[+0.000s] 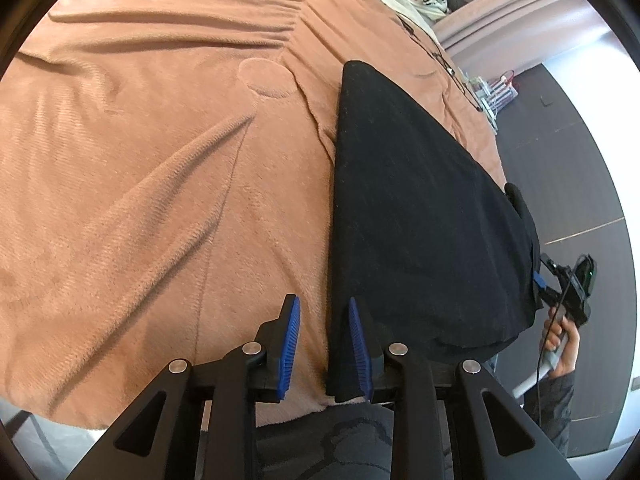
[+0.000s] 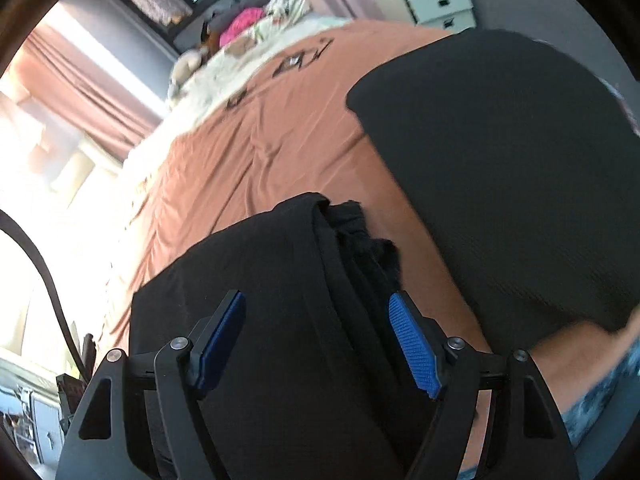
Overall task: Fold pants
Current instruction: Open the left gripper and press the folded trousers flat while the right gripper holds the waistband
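Note:
Black pants (image 1: 416, 216) lie folded lengthwise on an orange-brown bedspread (image 1: 152, 168), narrow end far, wide end near the bed's front edge. My left gripper (image 1: 325, 312) is open, its right blue pad (image 1: 356, 340) against the pants' near left corner, the left pad over bare blanket. In the right wrist view my right gripper (image 2: 320, 312) is open wide over the bunched waist end of the pants (image 2: 304, 288), jaws on either side of the cloth. A second stretch of the black fabric (image 2: 512, 168) spreads to the right.
The bed's front edge (image 1: 280, 412) runs just under my left gripper, dark floor (image 1: 568, 160) to the right. Pillows and soft toys (image 2: 240, 40) lie at the bed's head. A white nightstand (image 2: 432, 4) stands beyond. Curtains (image 2: 80, 88) hang at left.

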